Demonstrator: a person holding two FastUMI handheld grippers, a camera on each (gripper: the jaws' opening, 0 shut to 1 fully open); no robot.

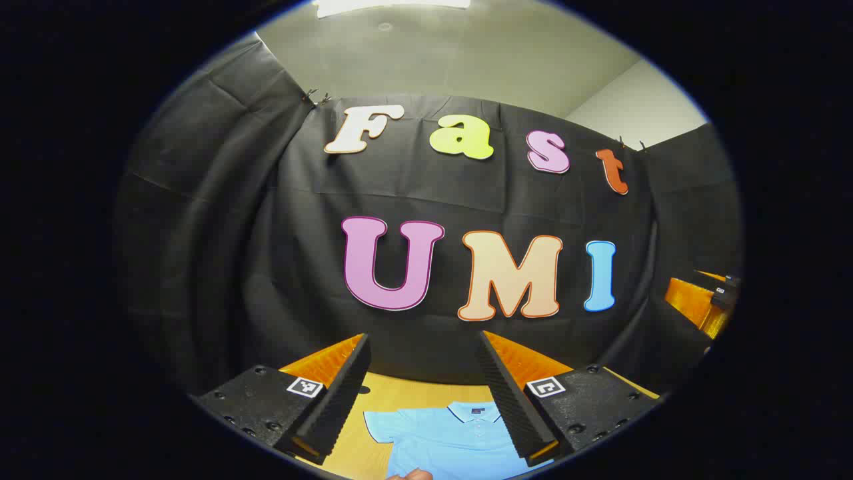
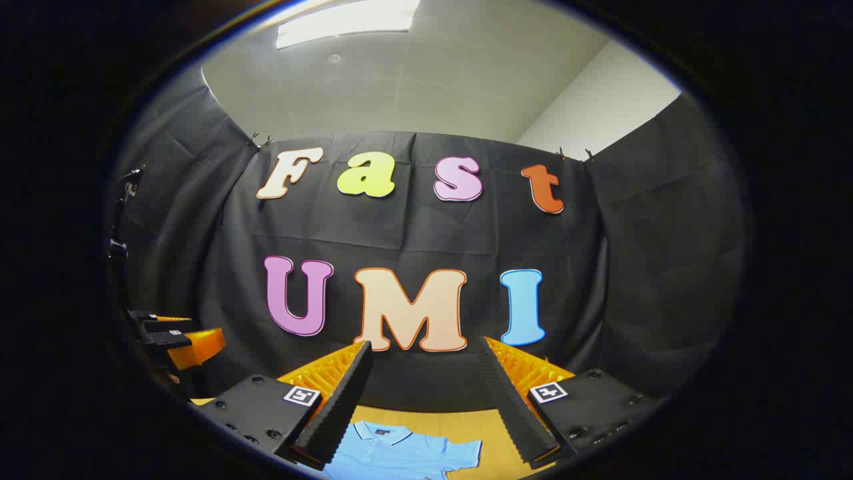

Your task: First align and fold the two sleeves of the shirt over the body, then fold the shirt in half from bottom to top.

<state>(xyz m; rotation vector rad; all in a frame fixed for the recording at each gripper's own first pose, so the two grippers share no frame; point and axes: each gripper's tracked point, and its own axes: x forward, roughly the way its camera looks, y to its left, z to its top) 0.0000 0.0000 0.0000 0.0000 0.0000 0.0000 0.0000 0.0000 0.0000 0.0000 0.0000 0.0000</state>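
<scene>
Light blue cotton-looking shirt (image 1: pixel 453 437) lying flat on the wooden table (image 1: pixel 400 393), collar toward the black cloth wall (image 1: pixel 266 253), sleeves spread out and not yet folded over the body. No containers among the things in view.

In the left gripper view: left claw (image 1: pixel 425 393) hovering above the table with fingers spread wide, gripping nothing, the shirt showing in the gap between them. Collar and one short sleeve visible, the sleeve reaching toward the left finger's side. Tip of a hand (image 1: pixel 410 475) peeking in at the bottom edge, just over the shirt. Right claw (image 1: pixel 716 297) appearing far off at the right edge, raised and well apart from the shirt; cannot tell its opening from here.

In the right gripper view: right claw (image 2: pixel 426 393) likewise held wide above the table (image 2: pixel 493 427), holding nothing. Shirt (image 2: pixel 400 453) lying low and left of centre, its collar near the left finger, one sleeve stretching toward the middle of the gap. Left claw (image 2: pixel 176 337) showing at the far left edge, raised beside the wall (image 2: pixel 633 267). Ceiling light (image 2: pixel 346 23) glowing overhead.
</scene>
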